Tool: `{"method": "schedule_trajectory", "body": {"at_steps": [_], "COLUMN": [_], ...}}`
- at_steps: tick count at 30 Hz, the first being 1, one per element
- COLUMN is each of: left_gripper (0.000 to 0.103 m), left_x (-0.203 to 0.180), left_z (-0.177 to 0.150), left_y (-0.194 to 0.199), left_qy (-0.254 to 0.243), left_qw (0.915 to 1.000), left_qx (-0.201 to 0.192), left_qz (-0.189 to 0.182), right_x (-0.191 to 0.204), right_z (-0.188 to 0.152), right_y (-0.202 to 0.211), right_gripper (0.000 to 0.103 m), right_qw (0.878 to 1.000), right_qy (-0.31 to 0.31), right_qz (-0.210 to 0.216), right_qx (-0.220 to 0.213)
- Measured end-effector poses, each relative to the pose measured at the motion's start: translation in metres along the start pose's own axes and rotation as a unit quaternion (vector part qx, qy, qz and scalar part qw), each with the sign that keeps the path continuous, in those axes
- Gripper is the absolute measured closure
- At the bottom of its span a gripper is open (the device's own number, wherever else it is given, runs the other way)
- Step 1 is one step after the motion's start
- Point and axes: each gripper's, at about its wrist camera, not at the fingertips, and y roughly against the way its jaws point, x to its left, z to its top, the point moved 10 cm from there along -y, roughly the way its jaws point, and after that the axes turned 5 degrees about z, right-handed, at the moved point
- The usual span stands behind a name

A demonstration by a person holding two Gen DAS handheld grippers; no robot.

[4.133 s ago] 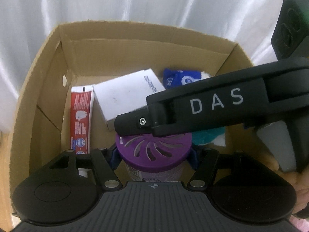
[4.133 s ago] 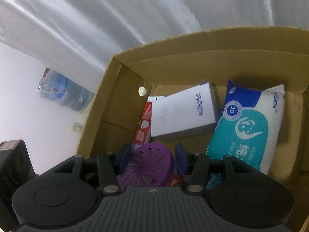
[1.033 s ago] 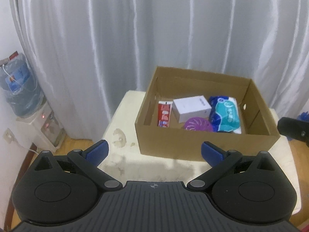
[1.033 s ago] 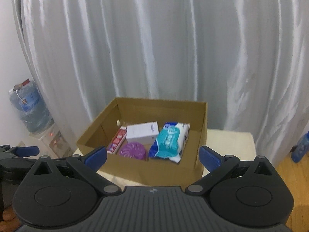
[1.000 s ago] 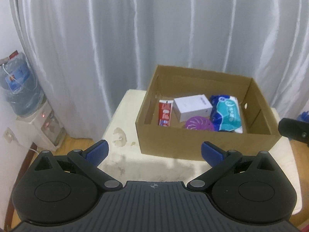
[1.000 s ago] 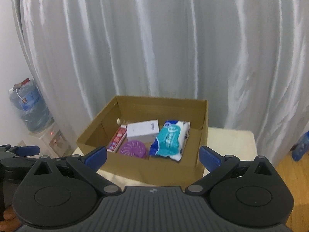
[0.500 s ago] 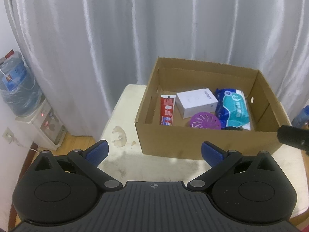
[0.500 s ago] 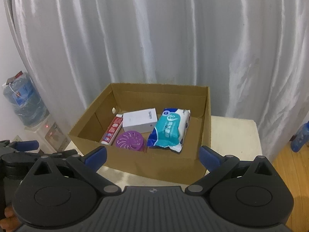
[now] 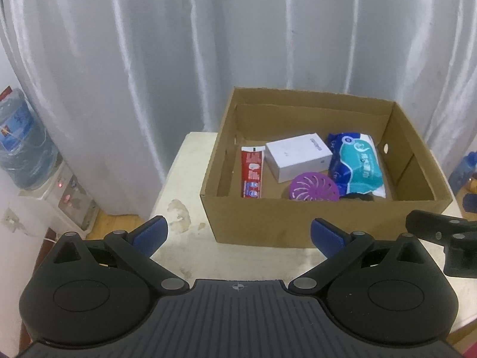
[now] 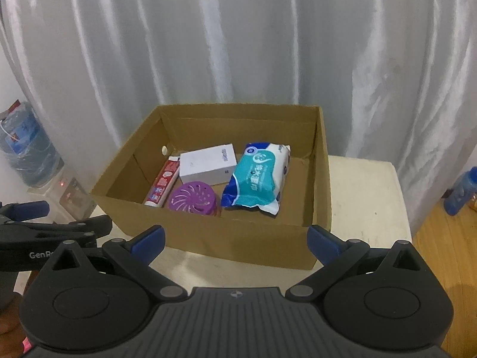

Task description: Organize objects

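Observation:
An open cardboard box (image 9: 316,226) (image 10: 238,238) stands on a cream table (image 9: 184,173) (image 10: 363,191). Inside lie a red toothpaste box (image 9: 252,171) (image 10: 162,183), a white carton (image 9: 298,156) (image 10: 208,163), a purple round air freshener (image 9: 313,185) (image 10: 192,198) and a blue and teal wipes pack (image 9: 356,164) (image 10: 259,179). My left gripper (image 9: 238,235) is open and empty, in front of the box. My right gripper (image 10: 235,240) is open and empty, also in front of the box. Each gripper's body shows at the edge of the other's view.
White curtains (image 9: 149,59) (image 10: 238,44) hang behind the table. A water dispenser with a blue bottle (image 9: 21,137) (image 10: 23,143) stands at the left. A blue bottle (image 10: 460,191) stands on the wooden floor at the right.
Both grippers have let go of the purple air freshener and drawn back out of the box. Over the last second both have moved slightly nearer and higher over the box.

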Motion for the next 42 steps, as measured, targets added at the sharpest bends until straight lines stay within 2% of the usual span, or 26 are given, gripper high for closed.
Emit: {"method": "schedule_trajectory", "body": {"at_steps": [28,42], "left_gripper": [0.000,0.000], "left_x": [-0.017,-0.021], "left_z": [-0.001,0.001], "left_y": [-0.010,-0.015], "left_qy": [-0.002,0.004], "left_qw": [0.9993,0.9991], "left_qx": [0.018,0.023], "left_qz": [-0.032,-0.035], "right_x": [-0.014,-0.018], "right_z": [-0.006,-0.005], "right_y": [-0.021,-0.026], "right_gripper": [0.000,0.000], "right_qw": [0.999,0.999], "right_qy": [-0.016,-0.022], "right_qz": [-0.019,-0.023], "right_qx": [0.027,0.033]}}
